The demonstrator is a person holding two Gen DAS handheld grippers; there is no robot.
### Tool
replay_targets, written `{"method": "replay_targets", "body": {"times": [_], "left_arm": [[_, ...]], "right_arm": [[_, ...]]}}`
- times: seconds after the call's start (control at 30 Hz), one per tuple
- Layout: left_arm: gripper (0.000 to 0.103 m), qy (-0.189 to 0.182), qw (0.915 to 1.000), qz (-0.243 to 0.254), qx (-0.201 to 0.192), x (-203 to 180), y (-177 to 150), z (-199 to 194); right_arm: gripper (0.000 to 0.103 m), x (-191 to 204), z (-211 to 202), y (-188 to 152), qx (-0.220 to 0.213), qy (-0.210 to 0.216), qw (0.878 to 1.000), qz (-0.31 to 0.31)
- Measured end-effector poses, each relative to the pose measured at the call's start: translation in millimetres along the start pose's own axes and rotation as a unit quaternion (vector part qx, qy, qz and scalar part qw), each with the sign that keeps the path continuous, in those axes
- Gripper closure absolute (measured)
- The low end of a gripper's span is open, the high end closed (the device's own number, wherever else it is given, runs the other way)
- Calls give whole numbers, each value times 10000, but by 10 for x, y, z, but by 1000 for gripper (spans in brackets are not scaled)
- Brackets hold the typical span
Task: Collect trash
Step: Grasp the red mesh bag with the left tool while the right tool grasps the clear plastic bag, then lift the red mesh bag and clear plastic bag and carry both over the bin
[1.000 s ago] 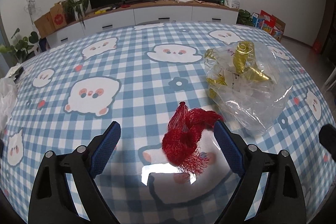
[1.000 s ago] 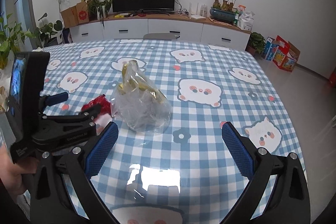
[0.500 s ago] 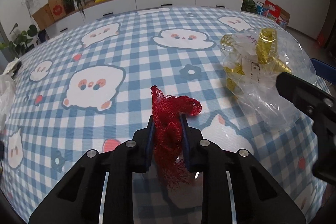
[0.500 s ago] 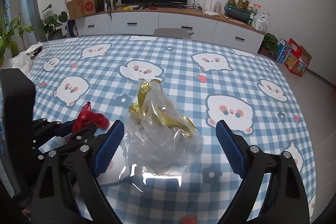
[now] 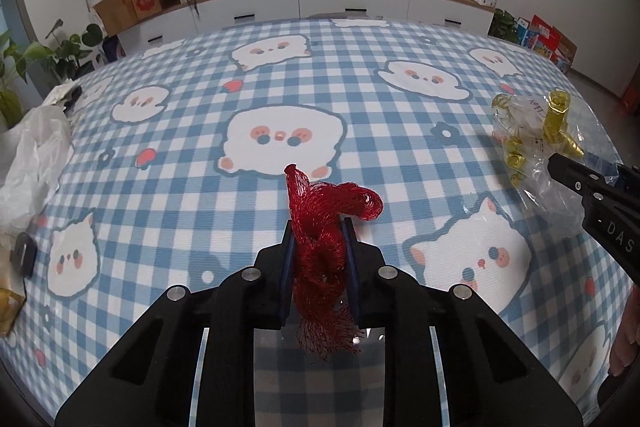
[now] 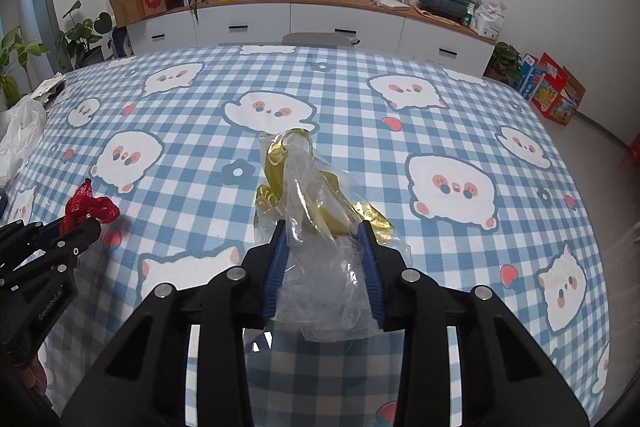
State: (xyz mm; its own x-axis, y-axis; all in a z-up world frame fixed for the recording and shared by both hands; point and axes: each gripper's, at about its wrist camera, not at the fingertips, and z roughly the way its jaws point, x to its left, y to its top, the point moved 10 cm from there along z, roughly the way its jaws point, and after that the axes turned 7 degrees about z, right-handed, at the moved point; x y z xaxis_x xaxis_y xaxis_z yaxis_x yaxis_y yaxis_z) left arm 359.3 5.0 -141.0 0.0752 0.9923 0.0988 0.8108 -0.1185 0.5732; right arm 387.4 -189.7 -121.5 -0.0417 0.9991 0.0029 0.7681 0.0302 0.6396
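- The left gripper is clenched on the red mesh net, held just over the checked tabletop.
- The right gripper, whose jaws have just been closing, pinches the clear plastic bag (gold foil wrappers inside).
- Both pieces look secured; next comes carrying them to a bin.
- A white bag sits at the table's left edge (perhaps the destination).

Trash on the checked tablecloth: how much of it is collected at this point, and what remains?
Done: nothing is binned yet. In hand: the left gripper is clamped on the red mesh netting, and the right gripper has just closed on the clear plastic bag of gold wrappers. Left: carrying both off; a white plastic bag lies at the tablecloth's edge.
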Motion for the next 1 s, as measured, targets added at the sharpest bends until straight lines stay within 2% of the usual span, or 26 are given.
{"method": "replay_targets", "body": {"times": [0.37, 0.7, 1.0], "left_arm": [[83, -53, 10000, -43, -47, -7, -196, -426], [83, -121, 9996, -232, -55, 11, -499, -728], [83, -119, 9992, -301, -228, 40, -619, -1045]], "right_arm": [[70, 16, -500, -183, -157, 85, 9998, 128], [70, 81, -916, -310, -297, 211, 9991, 200], [70, 101, -1188, -511, -327, 310, 9986, 260]]}}
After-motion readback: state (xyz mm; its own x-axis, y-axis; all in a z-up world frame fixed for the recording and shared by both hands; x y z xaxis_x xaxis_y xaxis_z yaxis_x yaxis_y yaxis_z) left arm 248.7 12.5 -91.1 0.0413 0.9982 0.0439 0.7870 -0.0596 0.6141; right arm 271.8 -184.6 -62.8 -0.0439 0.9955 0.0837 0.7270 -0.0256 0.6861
